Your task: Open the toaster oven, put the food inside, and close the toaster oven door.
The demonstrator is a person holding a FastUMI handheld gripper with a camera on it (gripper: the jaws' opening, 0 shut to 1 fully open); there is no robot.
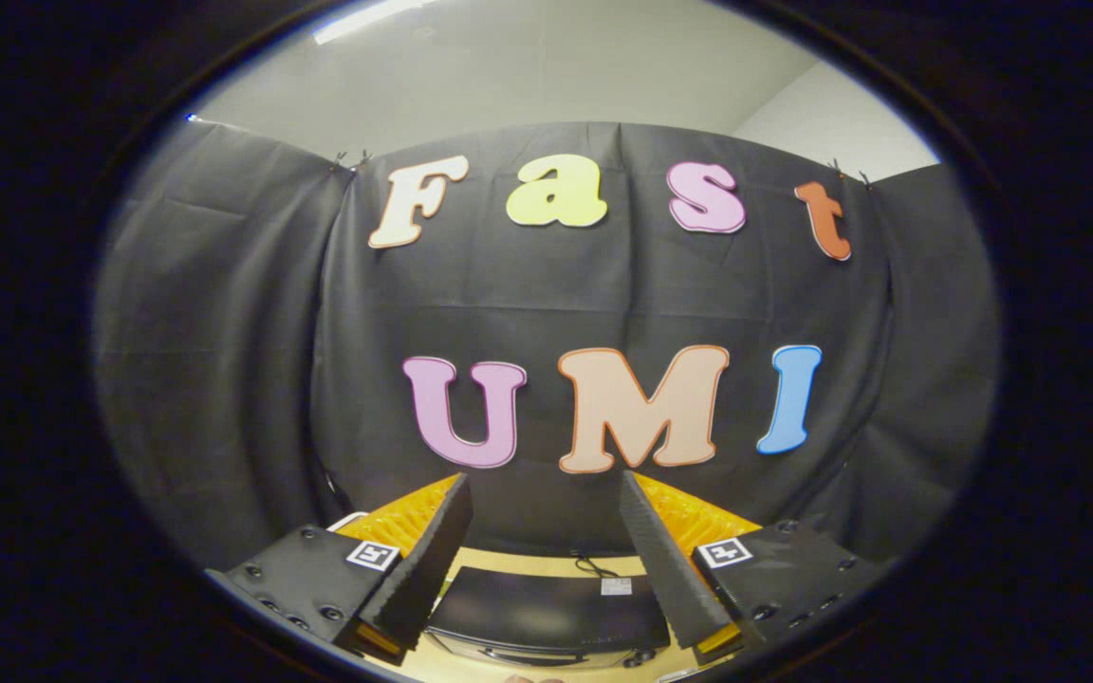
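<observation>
A light wooden table point(546, 562) shows low between the fingers, running back to the black cloth wall. On it stands the toaster oven point(546, 612), a dark box seen from above, its flat top facing up. A thin dark cord point(594, 567) lies on the wood just behind it.

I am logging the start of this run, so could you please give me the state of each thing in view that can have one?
gripper: open, fingers spread apart, nothing between them, held high and aimed at the booth wall.
toaster oven: below and between the fingers, seen from above; whether its door is open or shut cannot be told.
cord: lying on the table behind the toaster oven.
</observation>
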